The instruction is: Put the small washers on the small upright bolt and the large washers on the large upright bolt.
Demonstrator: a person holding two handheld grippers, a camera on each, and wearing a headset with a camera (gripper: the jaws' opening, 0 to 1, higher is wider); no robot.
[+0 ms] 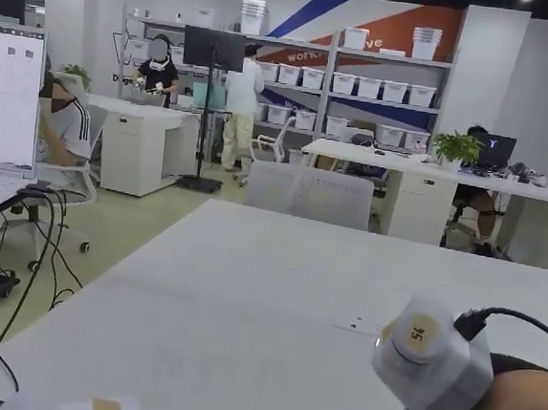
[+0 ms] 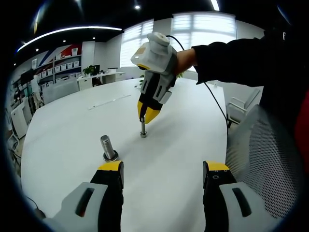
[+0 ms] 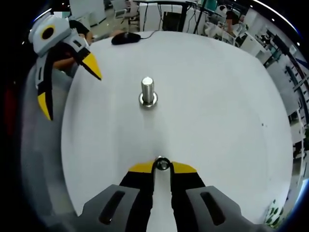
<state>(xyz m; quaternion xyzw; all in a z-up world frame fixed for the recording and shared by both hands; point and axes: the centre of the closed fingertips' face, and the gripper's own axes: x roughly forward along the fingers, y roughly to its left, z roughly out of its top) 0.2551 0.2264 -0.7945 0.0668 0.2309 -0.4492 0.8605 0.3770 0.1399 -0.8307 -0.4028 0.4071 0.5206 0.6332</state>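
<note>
Centrally, right gripper (image 2: 143,115) stands closed over small bolt (image 2: 143,129), likely seating a washer. Left gripper (image 2: 164,166), lower frame, hangs open near large bolt (image 2: 108,147)

A broad white workbench top (image 1: 247,299) is seen stretching ahead, with a pale grey office chair (image 1: 309,194) parked at its far edge. Beyond, a beige floor (image 1: 129,221) is bordered by white desks (image 1: 140,141). A green potted plant (image 1: 457,146) is spotted, then metal shelving stacked with white bins (image 1: 380,90) against a white wall striped blue and orange (image 1: 367,17). In the left gripper view, bright slatted windows (image 2: 203,26) and a curved ceiling light strip (image 2: 72,31) are caught.
</note>
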